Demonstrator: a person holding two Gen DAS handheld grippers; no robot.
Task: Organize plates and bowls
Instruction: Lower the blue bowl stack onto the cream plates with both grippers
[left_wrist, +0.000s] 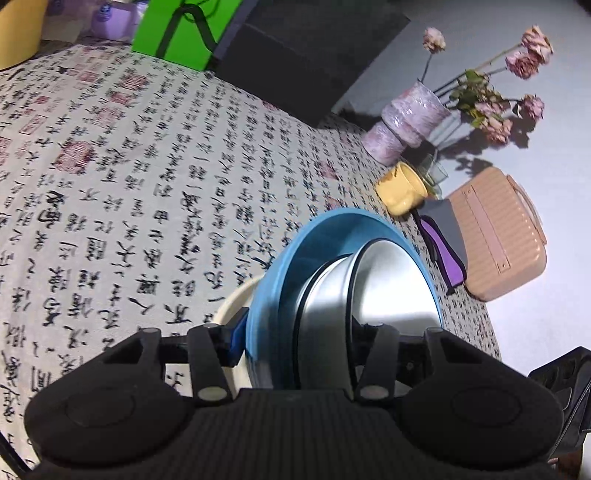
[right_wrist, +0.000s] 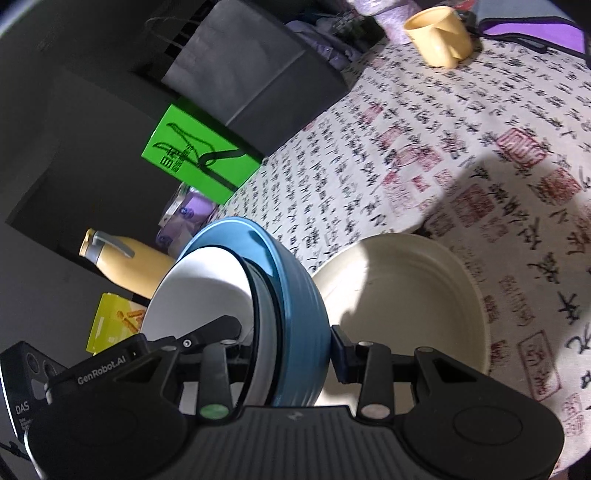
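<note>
The left claw (left_wrist: 295, 347) and the right claw (right_wrist: 291, 347) each stood part-closed on the rim of a nested stack: a blue bowl (left_wrist: 266, 288) holding a white bowl (right_wrist: 207, 288). The stack was tipped on edge above the desk (left_wrist: 129, 166). Only the right wrist view showed the cream bowl (right_wrist: 406, 295) whole, mouth up, just beside. The yellow cup (left_wrist: 400, 188) lay on its side, well apart. The stack's lower edge was hidden.

My left tool (left_wrist: 295, 343) hides the lower rim of the blue bowl (left_wrist: 269, 280) and most of the cream plate (left_wrist: 232, 306) behind it. In the right view, the yellow packet (right_wrist: 110, 325) is partly covered, its print too small to read.
</note>
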